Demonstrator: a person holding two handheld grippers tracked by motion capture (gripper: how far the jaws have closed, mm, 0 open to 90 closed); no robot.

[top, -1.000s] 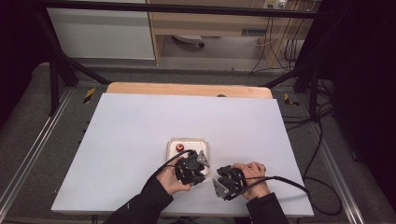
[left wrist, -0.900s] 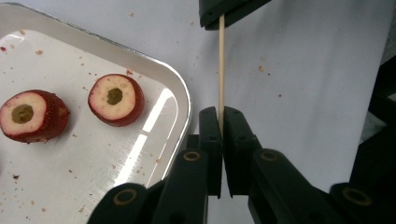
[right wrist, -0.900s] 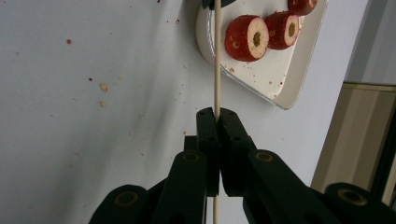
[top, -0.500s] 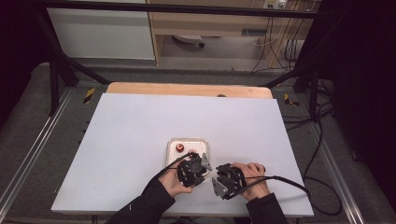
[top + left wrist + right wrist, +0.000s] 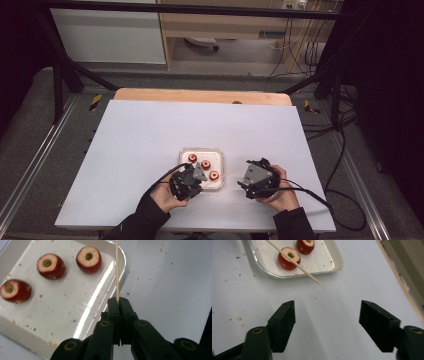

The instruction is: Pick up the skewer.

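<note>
Between the closed black jaws of the left gripper (image 5: 117, 301) sits a thin wooden skewer (image 5: 116, 270), pinched near its lower end and running straight away from the jaws, out over the rim of a white tray (image 5: 122, 263). From above, this gripper (image 5: 196, 172) lies at the tray's near edge, held by the person's left hand (image 5: 167, 196), and the skewer shows as a pale line reaching toward the other hand. On the tray (image 5: 186, 151) lie three red fruit pieces with cored pale centres (image 5: 89, 256), set apart from one another among crumbs and red flecks. One of them (image 5: 289, 255) lies under the skewer (image 5: 298, 265) in the right gripper view, where the stick's free tip ends above the bare table (image 5: 332, 315), just past the tray's rim (image 5: 338, 262). Over to the right, the right gripper (image 5: 327, 315) has just been opening its jaws; they stand wide apart with nothing between them but tabletop. That gripper (image 5: 250, 185) is held in the right hand (image 5: 280, 192), near the tray but apart from it. Cables trail from both grippers toward the table's near edge.
</note>
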